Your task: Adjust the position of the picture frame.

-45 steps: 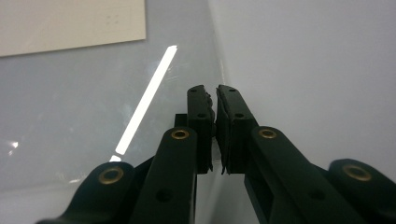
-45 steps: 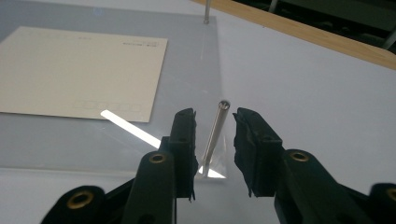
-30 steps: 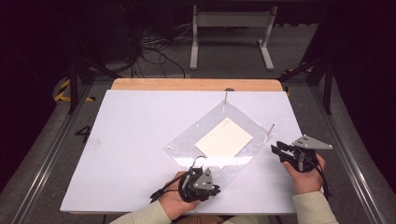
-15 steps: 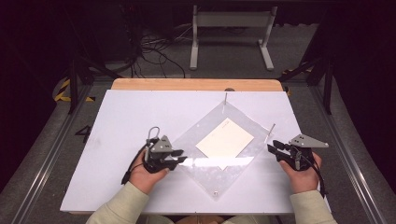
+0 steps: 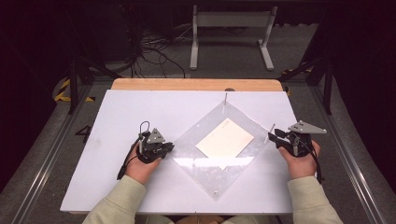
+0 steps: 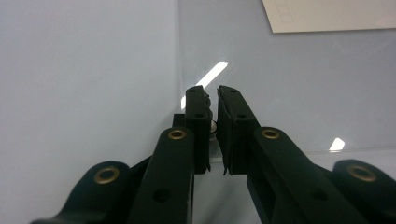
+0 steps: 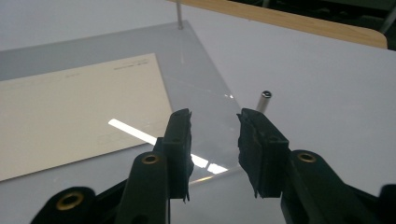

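Observation:
A clear square plate point(image 5: 205, 170) lies cornerwise on the white table point(image 5: 116, 116), with a cream card point(image 5: 225, 143) at its middle. Thin metal posts stand at its corners: far point(image 5: 225, 99), right point(image 5: 272, 128), near point(image 5: 215, 192). My left gripper point(image 5: 169, 147) is at the plate's left corner. Its jaws point(image 6: 212, 91) are shut on a small silver post point(image 6: 213, 126) that peeks out between the pads. My right gripper point(image 5: 273, 136) stands open at the right corner and its jaws have just been opening. Its jaws point(image 7: 214, 116) hold nothing, and the right post point(image 7: 264, 100) rises just beyond the tips.
A wooden strip point(image 5: 196, 84) runs along the table's far edge. Behind it on the floor are a white metal stand point(image 5: 231, 28) and loose cables point(image 5: 154, 51). Dark rails point(image 5: 42, 154) flank the table on both sides.
My left hand has moved from the plate's near corner up and left to its left corner. The right gripper has edged toward the right post and its jaws stand a little wider.

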Available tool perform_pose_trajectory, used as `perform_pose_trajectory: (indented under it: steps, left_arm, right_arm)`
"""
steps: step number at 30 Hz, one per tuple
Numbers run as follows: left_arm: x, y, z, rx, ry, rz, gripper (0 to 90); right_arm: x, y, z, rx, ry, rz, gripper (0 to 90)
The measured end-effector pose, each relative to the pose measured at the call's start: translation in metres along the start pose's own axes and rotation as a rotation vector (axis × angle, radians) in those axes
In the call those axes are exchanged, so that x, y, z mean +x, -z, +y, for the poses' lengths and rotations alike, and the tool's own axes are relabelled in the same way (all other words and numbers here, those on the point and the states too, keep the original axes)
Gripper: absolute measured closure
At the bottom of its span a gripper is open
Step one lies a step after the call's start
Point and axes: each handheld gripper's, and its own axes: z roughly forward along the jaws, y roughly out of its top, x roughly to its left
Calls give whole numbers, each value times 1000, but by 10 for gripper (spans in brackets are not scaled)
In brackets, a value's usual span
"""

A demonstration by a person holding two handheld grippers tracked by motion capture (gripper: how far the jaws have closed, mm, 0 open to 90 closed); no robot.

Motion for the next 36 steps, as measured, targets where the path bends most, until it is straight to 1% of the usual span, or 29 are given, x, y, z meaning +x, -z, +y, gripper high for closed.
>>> perform_pose_trajectory:
  steps: [1,4,5,6,8,10,11,12,13,14,15,16,17,18,19,20,22,24,26,27,29,31,32,33,34,35,36]
  left_arm:
    - [-1,0,0,4,-19,9,839]
    - [-3,1,0,6,-36,24,841]
    - [-3,1,0,7,-36,21,842]
    - [-3,1,0,7,-37,17,842]
    - [-4,2,0,12,-36,10,842]
    - [-6,3,0,20,-42,0,842]
    - [-8,4,0,24,-50,-5,843]
    - [-9,5,0,26,-57,-5,842]
    - [-9,5,-1,30,-60,-11,843]
    - [-11,6,-1,35,-61,-21,842]
    - [-13,8,-1,44,-70,-31,843]
    - [-17,11,-2,57,-85,-33,843]
    - [-17,11,-2,57,-85,-33,843]
    - [-20,14,-3,67,-100,-35,843]
    - [-23,17,-6,70,-109,-46,843]
    - [-25,19,-8,68,-108,-52,843]
    - [-27,23,-11,74,-115,-55,843]
    - [-29,25,-13,78,-113,-60,843]
    - [-30,27,-14,80,-115,-60,843]
    - [-32,28,-14,88,-117,-59,843]
    - [-37,31,-15,102,-123,-73,843]
    - [-41,34,-16,115,-139,-88,843]
    - [-43,35,-16,119,-143,-95,843]
    - [-47,37,-18,122,-155,-103,843]
    - [-47,37,-18,122,-155,-103,843]
    - [-49,38,-18,126,-169,-100,843]
    - [-51,39,-19,123,-170,-108,843]
  right_arm:
    - [-3,-4,0,6,-10,-18,635]
    - [-11,-11,-1,12,-51,-35,627]
    - [-13,-13,-2,11,-60,-38,623]
    - [-16,-17,-2,9,-80,-38,620]
    - [-18,-24,-2,17,-80,-43,626]
    - [-19,-32,0,39,-69,-48,677]
    - [-20,-35,2,47,-57,-51,732]
    - [-21,-37,4,57,-43,-53,805]
    - [-21,-38,6,62,-25,-74,841]
    - [-21,-37,8,66,-35,-70,845]
    - [-20,-37,10,58,-23,-79,845]
    - [-17,-37,14,59,0,-90,845]
    - [-17,-37,14,59,0,-90,845]
    - [-15,-38,20,65,16,-93,845]
    - [-14,-40,26,62,26,-89,846]
    - [-12,-42,37,64,46,-84,846]
    - [-7,-49,56,66,85,-90,846]
    - [-3,-58,71,64,111,-86,846]
    - [-1,-69,84,64,130,-78,846]
    - [-1,-69,84,64,130,-78,846]
    - [1,-83,95,70,142,-57,846]
    - [2,-101,101,95,153,-35,840]
    - [3,-115,105,107,169,-22,834]
    - [4,-121,107,104,172,-19,839]
    - [4,-121,107,104,172,-19,839]
    - [6,-128,109,108,173,-13,839]
    - [10,-137,110,133,186,-23,836]
